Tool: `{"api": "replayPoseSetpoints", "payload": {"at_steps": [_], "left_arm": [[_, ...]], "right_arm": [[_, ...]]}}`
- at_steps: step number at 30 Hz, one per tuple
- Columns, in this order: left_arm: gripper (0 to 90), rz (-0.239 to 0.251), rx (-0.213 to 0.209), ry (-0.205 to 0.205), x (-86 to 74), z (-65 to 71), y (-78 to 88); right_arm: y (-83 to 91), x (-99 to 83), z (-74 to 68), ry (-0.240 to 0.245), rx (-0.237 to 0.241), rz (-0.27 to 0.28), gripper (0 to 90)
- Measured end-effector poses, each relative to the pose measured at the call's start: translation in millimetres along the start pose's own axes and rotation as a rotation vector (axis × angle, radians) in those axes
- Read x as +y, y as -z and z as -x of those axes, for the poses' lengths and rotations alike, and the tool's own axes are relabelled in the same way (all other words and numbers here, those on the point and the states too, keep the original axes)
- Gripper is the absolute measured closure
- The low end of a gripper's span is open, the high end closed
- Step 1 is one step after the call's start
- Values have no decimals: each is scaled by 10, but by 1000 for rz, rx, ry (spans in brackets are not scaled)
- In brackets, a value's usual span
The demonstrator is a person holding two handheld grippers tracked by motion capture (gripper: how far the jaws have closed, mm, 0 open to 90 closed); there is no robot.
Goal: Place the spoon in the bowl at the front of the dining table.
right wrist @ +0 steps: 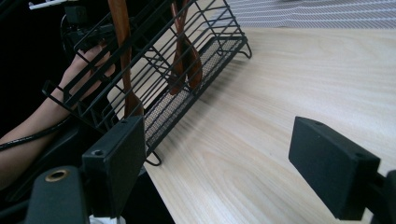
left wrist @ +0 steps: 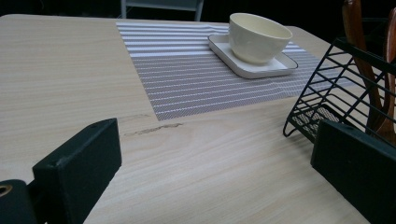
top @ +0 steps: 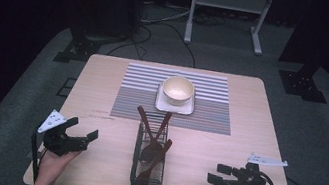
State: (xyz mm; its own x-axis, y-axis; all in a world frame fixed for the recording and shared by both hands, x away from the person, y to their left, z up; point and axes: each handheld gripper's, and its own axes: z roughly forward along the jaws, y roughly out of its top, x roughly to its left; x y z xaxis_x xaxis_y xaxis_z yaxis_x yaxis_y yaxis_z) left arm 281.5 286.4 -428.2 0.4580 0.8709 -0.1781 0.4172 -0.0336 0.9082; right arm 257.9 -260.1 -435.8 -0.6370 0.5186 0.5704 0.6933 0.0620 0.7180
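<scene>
A black wire basket stands at the table's near middle and holds several brown wooden utensils. Beyond it a cream bowl sits on a white square plate, on a striped placemat. My left gripper hovers at the near left with its jaws wide apart and nothing between them. In the left gripper view the basket lies right of the jaws and the bowl farther off. My right gripper rests low at the near right, open and empty. Its own view shows the basket and utensils to the left.
The light wooden table has bare wood on both sides of the basket. A small dark mark sits on the wood near the placemat's corner. Beyond the table are grey carpet, cables and a white stand.
</scene>
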Motion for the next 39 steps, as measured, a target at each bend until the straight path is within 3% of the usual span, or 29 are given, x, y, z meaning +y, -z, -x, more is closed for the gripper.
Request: {"api": "replayPoseSetpoints", "payload": {"at_steps": [21,30,39], "left_arm": [[9,2,6,5,-2,-16,17],[9,-3,6,2,-3,-21,15],[8,0,6,3,2,-14,20]], "right_arm": [[-238,405,-281,59,26,-67,176],[-359,598,-419,80,59,-85,176],[-446,741,-489,78,78,-99,176]]}}
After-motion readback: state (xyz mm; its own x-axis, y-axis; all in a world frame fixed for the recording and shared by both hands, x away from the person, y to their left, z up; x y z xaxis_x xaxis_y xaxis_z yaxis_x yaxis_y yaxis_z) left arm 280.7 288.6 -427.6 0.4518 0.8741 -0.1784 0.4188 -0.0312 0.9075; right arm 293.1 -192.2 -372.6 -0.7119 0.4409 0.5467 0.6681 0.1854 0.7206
